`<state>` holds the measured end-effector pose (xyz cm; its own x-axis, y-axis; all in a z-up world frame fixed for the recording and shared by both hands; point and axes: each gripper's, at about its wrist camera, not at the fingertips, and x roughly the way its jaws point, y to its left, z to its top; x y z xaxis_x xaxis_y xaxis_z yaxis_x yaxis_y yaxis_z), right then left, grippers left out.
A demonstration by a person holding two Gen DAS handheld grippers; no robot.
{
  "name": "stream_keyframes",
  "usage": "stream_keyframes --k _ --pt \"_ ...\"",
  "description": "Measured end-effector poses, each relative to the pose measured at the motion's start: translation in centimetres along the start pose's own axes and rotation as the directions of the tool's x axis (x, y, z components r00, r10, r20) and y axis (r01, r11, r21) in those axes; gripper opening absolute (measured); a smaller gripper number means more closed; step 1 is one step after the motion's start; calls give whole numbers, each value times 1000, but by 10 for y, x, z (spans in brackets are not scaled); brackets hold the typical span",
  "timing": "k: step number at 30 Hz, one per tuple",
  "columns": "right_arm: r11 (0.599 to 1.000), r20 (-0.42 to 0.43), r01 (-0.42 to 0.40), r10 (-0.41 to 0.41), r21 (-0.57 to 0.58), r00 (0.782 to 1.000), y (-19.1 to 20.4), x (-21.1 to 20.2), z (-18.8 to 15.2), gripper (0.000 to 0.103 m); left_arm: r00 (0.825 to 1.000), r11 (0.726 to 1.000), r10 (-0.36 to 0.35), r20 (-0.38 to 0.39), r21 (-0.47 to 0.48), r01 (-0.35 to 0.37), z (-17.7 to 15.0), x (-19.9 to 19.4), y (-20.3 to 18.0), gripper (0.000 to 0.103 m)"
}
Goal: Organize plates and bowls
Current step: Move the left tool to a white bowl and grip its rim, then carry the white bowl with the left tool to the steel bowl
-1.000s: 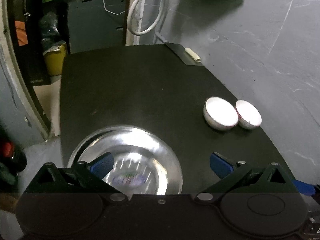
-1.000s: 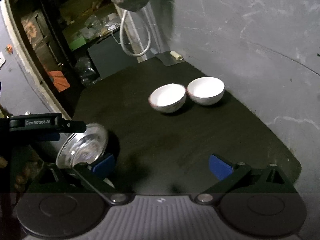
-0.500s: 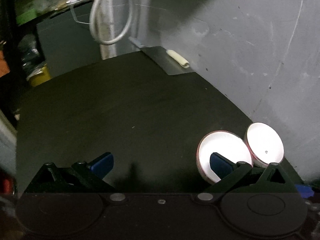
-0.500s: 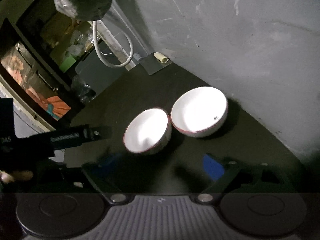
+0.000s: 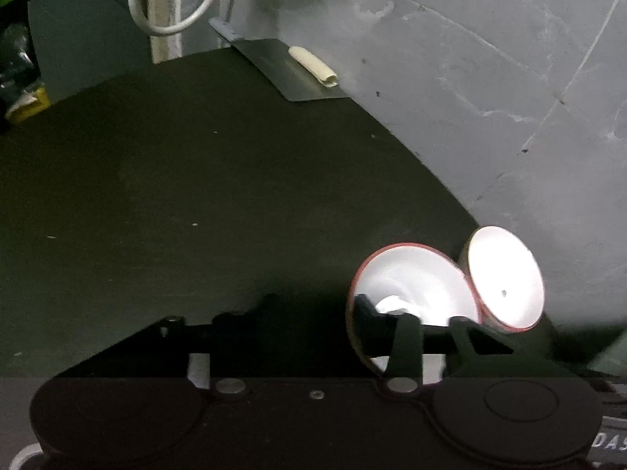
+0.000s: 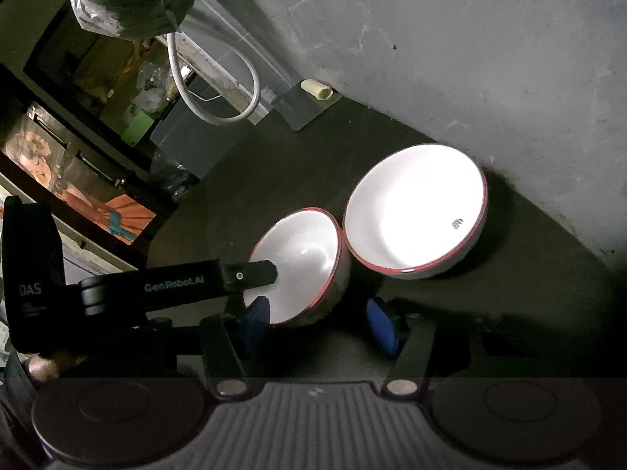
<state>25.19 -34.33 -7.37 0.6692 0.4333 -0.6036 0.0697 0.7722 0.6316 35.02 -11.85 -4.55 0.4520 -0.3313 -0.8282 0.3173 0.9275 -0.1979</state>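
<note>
Two white bowls with red rims sit side by side on the dark counter by the grey wall. The nearer bowl [image 6: 301, 262] [image 5: 407, 286] is tilted. The farther bowl [image 6: 415, 205] [image 5: 505, 278] touches it. My left gripper [image 5: 313, 309] is open, with one finger [image 6: 235, 274] reaching into the nearer bowl and the other outside its rim. My right gripper [image 6: 317, 323] is open, its blue pads [image 6: 382, 327] low on either side of the nearer bowl's base.
A flat metal sheet [image 5: 290, 74] with a small cream tube [image 5: 313, 66] lies at the counter's far end. A white hose loop [image 5: 176, 4] hangs behind it. The grey wall [image 6: 470, 58] runs along the right. Cluttered shelves [image 6: 90, 90] stand to the left.
Both grippers have moved in on the bowls. The left one left the steel bowl and now straddles the nearer bowl's rim, which has tilted. The right gripper came closer and lower.
</note>
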Motion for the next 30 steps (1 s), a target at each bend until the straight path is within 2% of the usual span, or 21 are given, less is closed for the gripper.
stream_keyframes --k 3,6,8,11,13,20,30 --pt "1000 4 -2 2 -3 1000 2 4 2 58 1000 1000 -31 2 -3 31 1 4 -1 28" --pt "1000 4 -3 3 2 1000 2 8 3 48 997 997 -75 -1 -15 75 2 8 0 12" --pt "1000 8 1 -1 6 1000 2 9 3 42 996 996 -89 -1 -13 89 2 8 -2 6" --pt "1000 1 10 -10 3 1000 2 9 2 35 997 997 -80 4 -6 80 0 8 -5 5" --pt "1000 -9 4 -4 -4 1000 2 6 0 34 996 996 -84 9 -7 84 -3 4 -4 5" --pt "999 5 -12 12 -43 1000 16 -13 -11 33 995 996 -94 37 -8 94 -17 -21 -2 6" --pt "997 14 -41 42 -71 999 46 -55 -41 33 990 993 -118 80 -10 120 -53 -82 2 7"
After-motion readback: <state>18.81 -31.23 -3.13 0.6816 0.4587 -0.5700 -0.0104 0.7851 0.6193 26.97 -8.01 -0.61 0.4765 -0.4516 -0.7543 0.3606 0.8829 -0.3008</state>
